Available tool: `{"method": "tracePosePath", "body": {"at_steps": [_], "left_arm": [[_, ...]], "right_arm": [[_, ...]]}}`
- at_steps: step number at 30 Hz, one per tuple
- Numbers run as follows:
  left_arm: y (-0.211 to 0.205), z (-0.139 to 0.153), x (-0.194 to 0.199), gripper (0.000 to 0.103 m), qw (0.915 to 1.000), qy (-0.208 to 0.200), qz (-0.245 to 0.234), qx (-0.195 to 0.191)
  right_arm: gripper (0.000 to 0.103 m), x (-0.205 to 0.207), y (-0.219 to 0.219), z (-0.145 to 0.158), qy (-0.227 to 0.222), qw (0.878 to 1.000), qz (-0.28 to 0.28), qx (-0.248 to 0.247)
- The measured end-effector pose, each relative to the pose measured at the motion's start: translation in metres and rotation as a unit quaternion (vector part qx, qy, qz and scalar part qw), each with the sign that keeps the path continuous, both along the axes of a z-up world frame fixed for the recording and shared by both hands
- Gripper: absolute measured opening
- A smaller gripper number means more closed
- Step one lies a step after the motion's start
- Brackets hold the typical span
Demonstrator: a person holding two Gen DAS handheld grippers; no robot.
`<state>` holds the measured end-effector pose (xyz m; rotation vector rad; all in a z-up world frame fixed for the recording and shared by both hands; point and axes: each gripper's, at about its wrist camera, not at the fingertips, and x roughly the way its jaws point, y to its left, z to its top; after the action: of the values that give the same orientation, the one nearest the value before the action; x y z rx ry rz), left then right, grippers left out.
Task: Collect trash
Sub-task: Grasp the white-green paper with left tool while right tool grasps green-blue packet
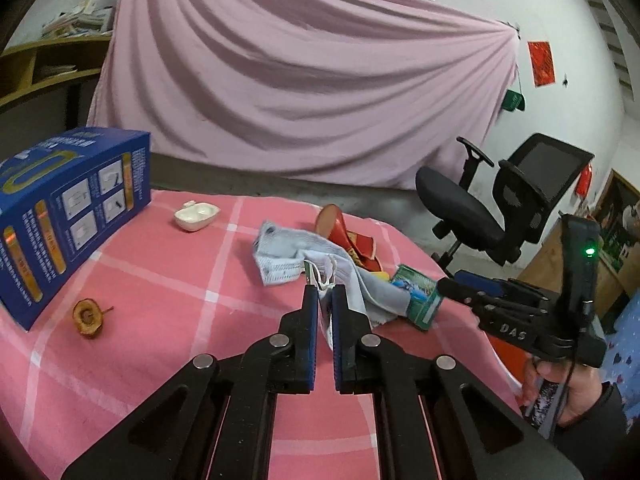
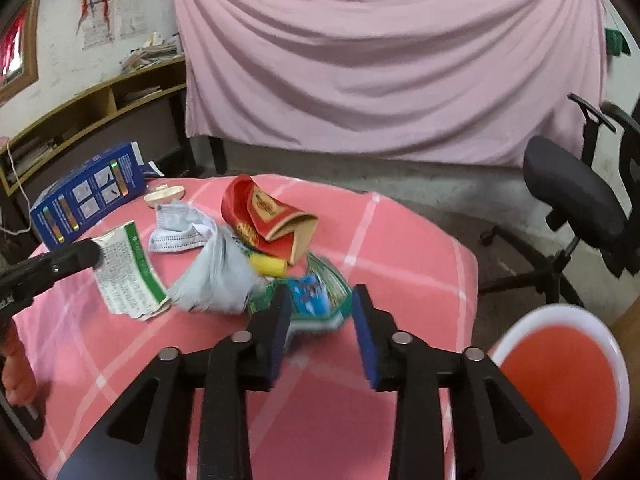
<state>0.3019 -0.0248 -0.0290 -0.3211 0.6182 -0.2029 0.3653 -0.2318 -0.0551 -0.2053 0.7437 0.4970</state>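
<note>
Trash lies on the pink checked tablecloth (image 1: 168,280). My left gripper (image 1: 325,294) is shut on a torn white and green paper wrapper (image 2: 126,270), held edge-on above the cloth. My right gripper (image 2: 320,304) is open, its fingers either side of a green and blue packet (image 2: 316,300), also in the left wrist view (image 1: 416,296). Beside it lie a crumpled grey-white wrapper (image 2: 212,272), a crushed red paper cup (image 2: 268,216) and a yellow scrap (image 2: 267,266). A dried apple slice (image 1: 88,316) and a small white dish (image 1: 197,216) lie further left.
A blue carton (image 1: 68,216) stands at the table's left end. A black office chair (image 2: 576,196) stands to the right on the floor. A red and white bin (image 2: 560,392) sits low at the right. A pink sheet (image 2: 380,60) hangs behind; shelves (image 2: 92,108) stand at left.
</note>
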Motion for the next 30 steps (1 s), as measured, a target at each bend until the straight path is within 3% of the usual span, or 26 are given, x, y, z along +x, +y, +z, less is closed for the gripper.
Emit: {"method": "tracePosePath", "body": {"at_steps": [6, 12, 16, 21, 23, 25, 30], "left_arm": [[0.003, -0.002, 0.002, 0.004, 0.9998, 0.017, -0.004, -0.013], [0.004, -0.001, 0.004, 0.004, 0.9993, 0.022, -0.023, -0.020], [0.000, -0.003, 0.010, 0.005, 0.9985, 0.039, -0.036, -0.014], [0.000, -0.008, 0.019, 0.005, 0.9969, 0.066, -0.040, -0.017], [0.001, -0.009, 0.019, 0.005, 0.9966, 0.068, -0.042, -0.022], [0.001, -0.010, 0.021, 0.006, 0.9960, 0.074, -0.045, -0.023], [0.002, -0.010, 0.023, 0.006, 0.9949, 0.082, -0.053, -0.023]], "right_arm": [[0.041, 0.025, 0.018, -0.027, 0.070, 0.997, 0.027, -0.021], [0.042, 0.025, 0.013, -0.031, 0.099, 0.994, 0.040, -0.005], [0.042, 0.019, 0.009, -0.031, 0.094, 0.995, 0.037, -0.016], [0.050, 0.020, 0.012, -0.033, 0.091, 0.995, 0.035, -0.028], [0.063, 0.019, 0.014, -0.034, 0.095, 0.994, 0.046, -0.028], [0.070, 0.016, 0.018, -0.035, 0.097, 0.993, 0.057, -0.034], [0.066, 0.017, 0.016, -0.035, 0.097, 0.993, 0.052, -0.035]]}}
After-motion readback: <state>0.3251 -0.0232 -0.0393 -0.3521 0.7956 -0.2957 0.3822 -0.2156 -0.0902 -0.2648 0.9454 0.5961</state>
